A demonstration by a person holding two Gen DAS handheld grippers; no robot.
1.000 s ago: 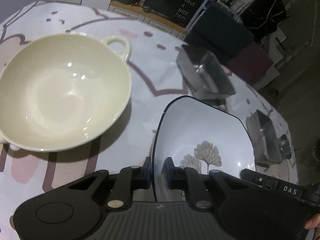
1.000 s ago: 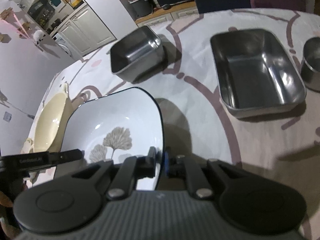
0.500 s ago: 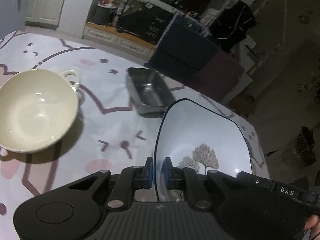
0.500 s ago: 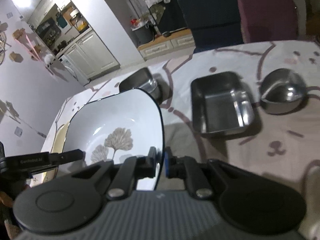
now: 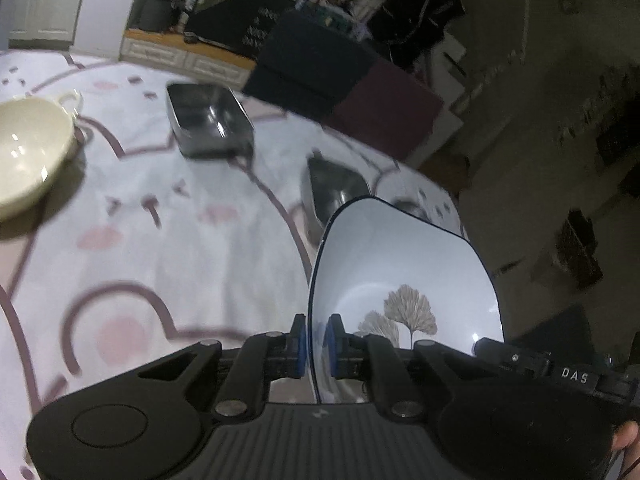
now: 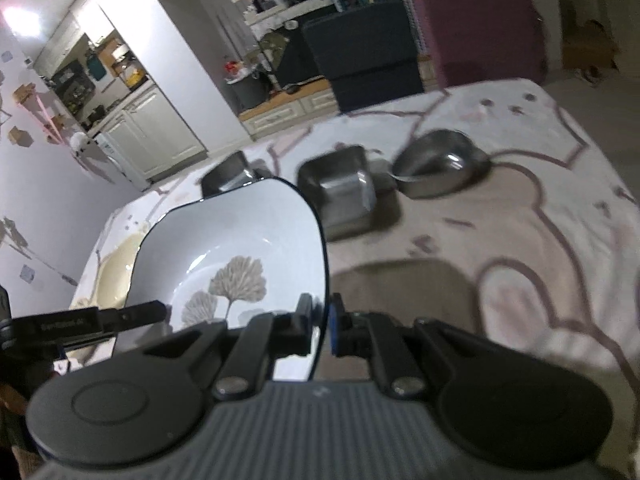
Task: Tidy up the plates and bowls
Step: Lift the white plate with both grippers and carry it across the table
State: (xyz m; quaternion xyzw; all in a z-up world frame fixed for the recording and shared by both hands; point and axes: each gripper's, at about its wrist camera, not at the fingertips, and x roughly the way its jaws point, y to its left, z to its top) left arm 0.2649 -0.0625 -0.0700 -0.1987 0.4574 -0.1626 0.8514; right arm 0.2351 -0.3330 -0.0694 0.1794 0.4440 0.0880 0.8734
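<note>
Left gripper (image 5: 316, 346) and right gripper (image 6: 320, 326) each pinch opposite rims of the white tree-print bowl (image 5: 404, 280), held above the table (image 5: 180, 248).

We see white tablecloth with pink looping pattern (image 5: 224, 264) covering table. Beyond far edge we note dark navy upholstered block (image 6: 368, 52) just beside maroon upholstered block (image 6: 480, 28). White panelled cabinet doors (image 6: 148, 136) stand left. Low white drawer unit with wooden top (image 5: 188, 54) sits behind table, black bin (image 6: 246, 90) near it.

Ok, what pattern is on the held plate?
Two beige tree motifs on white plate, dark rim; clearest in the right wrist view.
</note>
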